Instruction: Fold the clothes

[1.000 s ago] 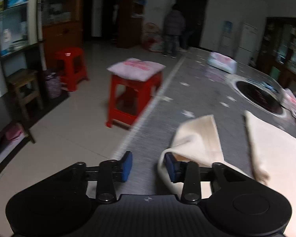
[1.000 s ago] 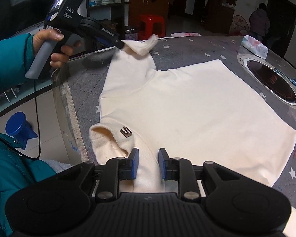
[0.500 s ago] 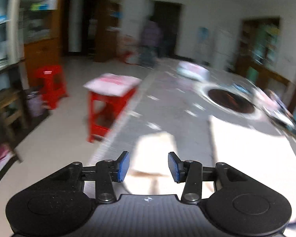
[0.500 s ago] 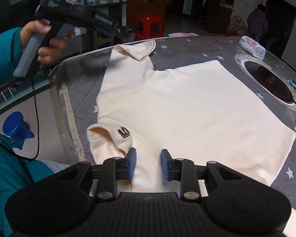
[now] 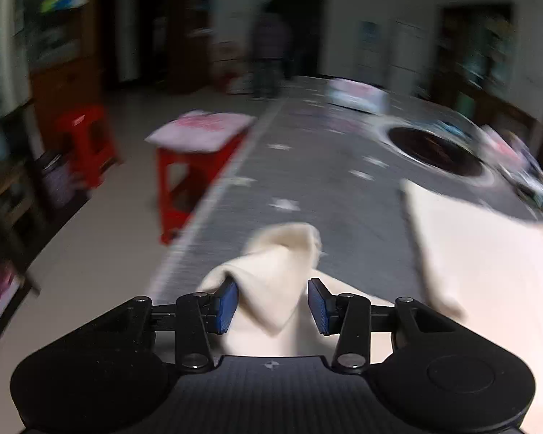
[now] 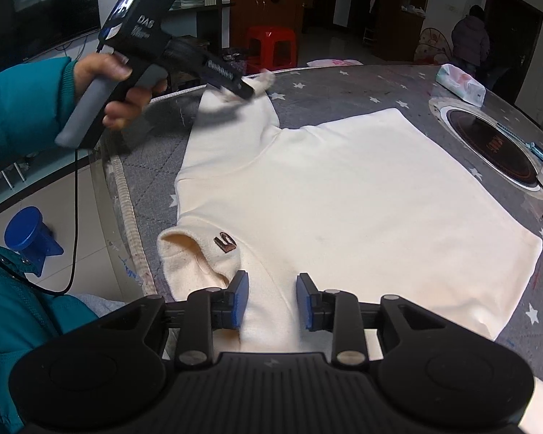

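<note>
L gripper point(image 5: 271, 302) dropped back over sleeve cuff point(image 5: 282, 249), jaws half open, cuff between, ungripped. R gripper point(image 6: 272, 301) jaws just widened, straddling sweater point(image 6: 344, 188) shoulder, no pinch. Sleeve fold still pending.

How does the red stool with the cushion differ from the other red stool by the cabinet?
The nearer red stool carries a pale pink cushion; the farther red stool has a bare seat. The nearer one stands beside the table edge, the farther by the wooden cabinet. Both are red plastic.

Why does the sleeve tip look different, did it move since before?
Yes. The sleeve tip sits back by the table's edge, bunched near the left claw, after lying flatter toward the sweater body.
</note>
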The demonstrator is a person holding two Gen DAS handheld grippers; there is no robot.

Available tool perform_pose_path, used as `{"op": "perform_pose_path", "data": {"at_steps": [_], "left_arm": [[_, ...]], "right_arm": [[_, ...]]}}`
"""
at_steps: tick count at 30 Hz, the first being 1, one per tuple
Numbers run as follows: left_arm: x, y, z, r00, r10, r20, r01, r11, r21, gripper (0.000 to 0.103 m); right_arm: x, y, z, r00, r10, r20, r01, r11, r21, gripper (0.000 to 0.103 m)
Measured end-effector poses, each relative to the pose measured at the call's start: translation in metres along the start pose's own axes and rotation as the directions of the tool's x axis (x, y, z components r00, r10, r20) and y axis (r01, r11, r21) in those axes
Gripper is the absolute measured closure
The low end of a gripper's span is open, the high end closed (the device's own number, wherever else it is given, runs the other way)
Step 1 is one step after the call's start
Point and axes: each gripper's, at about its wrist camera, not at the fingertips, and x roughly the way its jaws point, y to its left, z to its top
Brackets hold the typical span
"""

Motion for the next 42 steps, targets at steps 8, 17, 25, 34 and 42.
{"op": "perform_pose_path", "data": {"at_steps": [8, 17, 25, 34, 42], "left_arm": [[-0.015, 0.015, 0.001, 0.993, 0.117, 0.024, -0.117, 0.993, -0.001, 0.057], [-0.044, -0.061, -0.008, 0.986, -0.164, 0.012, 0.16, 0.973, 0.164, 0.057], [-0.046, -0.112, -0.034, 0.948, -0.311, -0.061, 0.314, 0.891, 0.328, 0.057], [-0.029, -0.102, -0.04, 0.954, -0.281, -0.109, 0.301, 0.904, 0.303, 0.057], [-0.039, -0.118, -0.029, 0.932, -0.352, -0.081, 0.359, 0.88, 0.311, 0.057]], "right_arm": [[-0.009, -0.004, 0.002, 0.999, 0.009, 0.033, -0.011, 0.999, 0.035, 0.072], [-0.011, 0.001, 0.003, 0.999, 0.03, 0.031, -0.031, 0.999, 0.032, 0.073], [-0.009, 0.016, 0.002, 0.998, 0.065, 0.006, -0.065, 0.998, -0.02, 0.073], [-0.034, -0.015, 0.001, 0.996, -0.028, 0.079, 0.02, 0.995, 0.102, 0.073], [-0.037, -0.067, -0.008, 0.977, -0.196, 0.078, 0.168, 0.947, 0.273, 0.073]]}}
